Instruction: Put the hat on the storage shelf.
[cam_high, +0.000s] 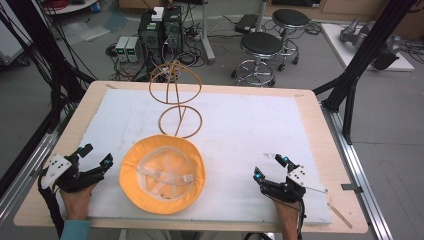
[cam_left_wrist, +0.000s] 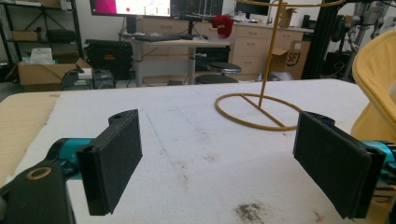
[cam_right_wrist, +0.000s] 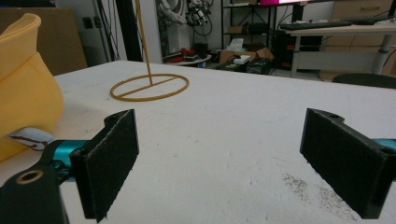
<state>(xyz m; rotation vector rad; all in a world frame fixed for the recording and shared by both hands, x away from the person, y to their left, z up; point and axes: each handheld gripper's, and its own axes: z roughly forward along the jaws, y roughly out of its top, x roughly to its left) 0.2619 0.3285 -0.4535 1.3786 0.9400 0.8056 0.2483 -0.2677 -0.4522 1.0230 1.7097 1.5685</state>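
Observation:
A yellow bucket hat (cam_high: 162, 172) lies upside down on the white mat (cam_high: 240, 125), its pale lining facing up. Behind it stands a thin wooden hat stand (cam_high: 175, 90) with a ring base and a ring top. My left gripper (cam_high: 96, 155) rests at the mat's near left corner, left of the hat, jaws wide apart with nothing between them. My right gripper (cam_high: 271, 166) sits near the front right, also open and empty. In the left gripper view (cam_left_wrist: 219, 163) the hat (cam_left_wrist: 376, 88) rises at the right edge and the stand's base (cam_left_wrist: 257, 109) lies ahead. The right gripper view (cam_right_wrist: 219, 163) has the hat (cam_right_wrist: 25, 84) at its left.
The mat covers a wooden table (cam_high: 320, 130). Two black stools (cam_high: 260, 50) and computer boxes (cam_high: 160, 30) with cables stand on the floor beyond the far edge. Black frame posts (cam_high: 360, 65) rise at both sides.

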